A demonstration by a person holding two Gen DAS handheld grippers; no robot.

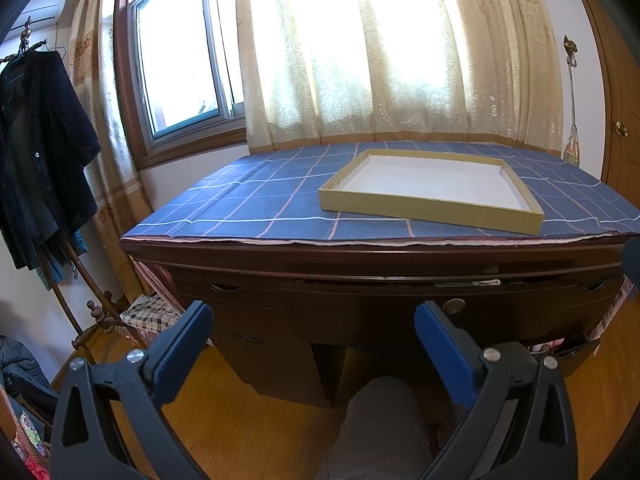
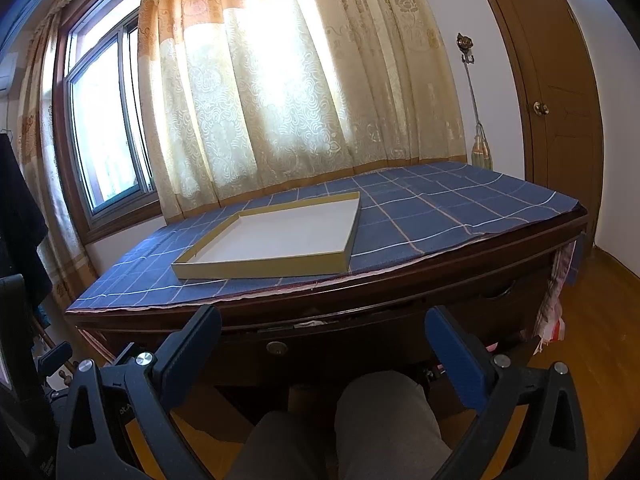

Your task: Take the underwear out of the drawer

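Both hand-held grippers, left (image 1: 314, 320) and right (image 2: 324, 326), were spread wide, holding nothing, just in front of the counter (image 1: 360, 258). The drawer (image 2: 360, 334) sat barely cracked, a bit of white underwear (image 1: 486, 282) peeking out.

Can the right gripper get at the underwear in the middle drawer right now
Probably not yet. The middle drawer looks nearly shut, with only a sliver of white cloth showing at its top gap. The right gripper is open and nothing blocks its way, but the drawer likely needs pulling out first.
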